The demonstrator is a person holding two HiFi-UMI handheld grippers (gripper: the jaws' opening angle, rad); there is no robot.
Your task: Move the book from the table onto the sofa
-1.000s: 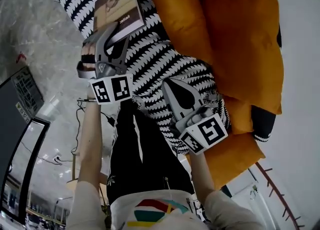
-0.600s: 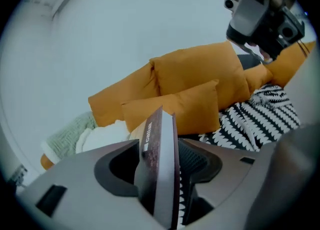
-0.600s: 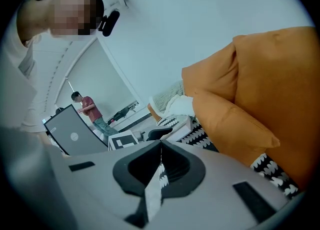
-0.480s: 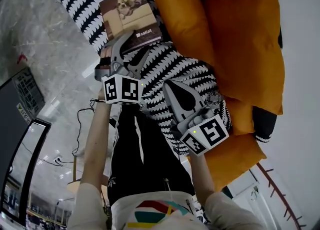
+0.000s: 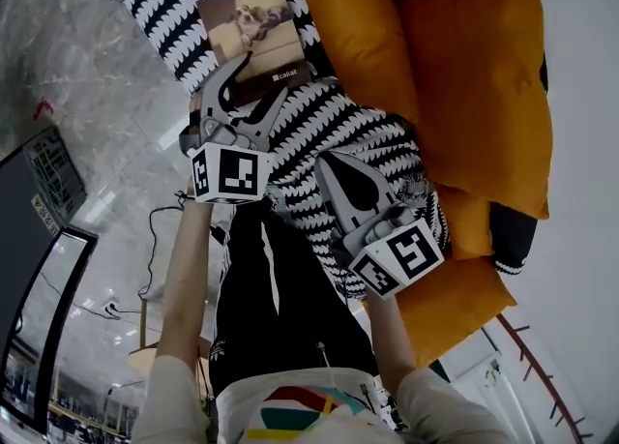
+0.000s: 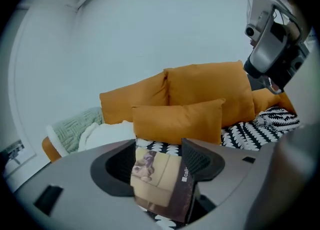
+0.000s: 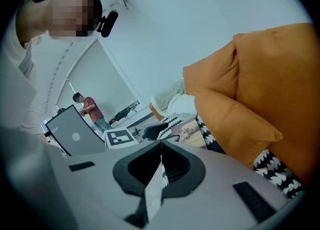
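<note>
Left gripper view shows the book (image 6: 157,179) between the left gripper's (image 6: 160,149) just-opened jaws; the right gripper's (image 7: 160,146) are closed, empty.

The book (image 5: 253,34) lies closed and flat, cover up, on the black-and-white patterned seat of the sofa (image 5: 329,133), between its front edge and the orange back cushions (image 5: 368,45). The cover is beige with a dog picture and a dark, white-lettered band.
</note>
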